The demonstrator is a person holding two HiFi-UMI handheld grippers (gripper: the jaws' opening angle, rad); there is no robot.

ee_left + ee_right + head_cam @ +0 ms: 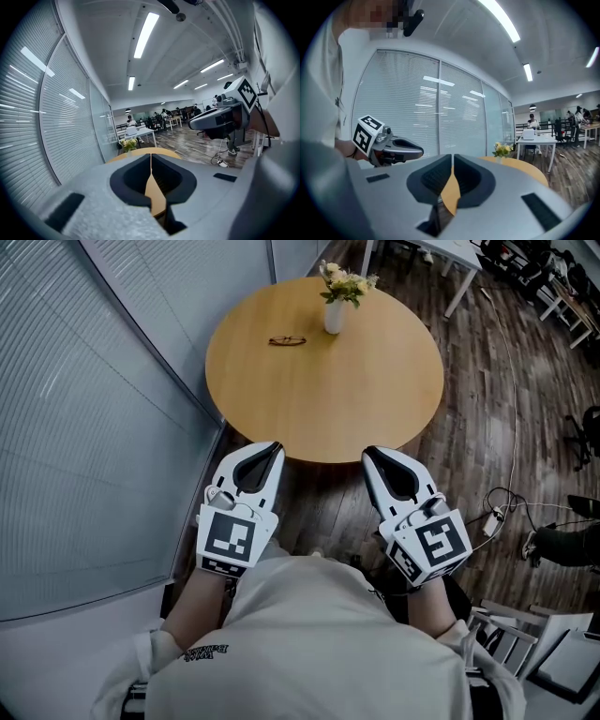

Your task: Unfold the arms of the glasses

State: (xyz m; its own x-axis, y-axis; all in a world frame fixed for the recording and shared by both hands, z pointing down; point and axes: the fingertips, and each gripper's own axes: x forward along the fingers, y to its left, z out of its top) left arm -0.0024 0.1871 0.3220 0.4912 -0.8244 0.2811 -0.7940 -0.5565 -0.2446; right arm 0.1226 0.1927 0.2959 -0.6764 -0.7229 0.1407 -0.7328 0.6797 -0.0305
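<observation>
The left claw [271, 449] is pinched together with nothing in it, held short of the near edge of the round worktop [375, 409]. The glasses [287, 340] lie well ahead of it, almost straight along its line, on the worktop's far side, their long axis crosswise to the claw. This claw looks the nearer for the reach. Just right of the glasses stands a vase of flowers [335, 307]. The right claw [374, 455] is likewise closed and empty, with the glasses ahead and to its left. Print on the shirt [208, 651] is too small to read
</observation>
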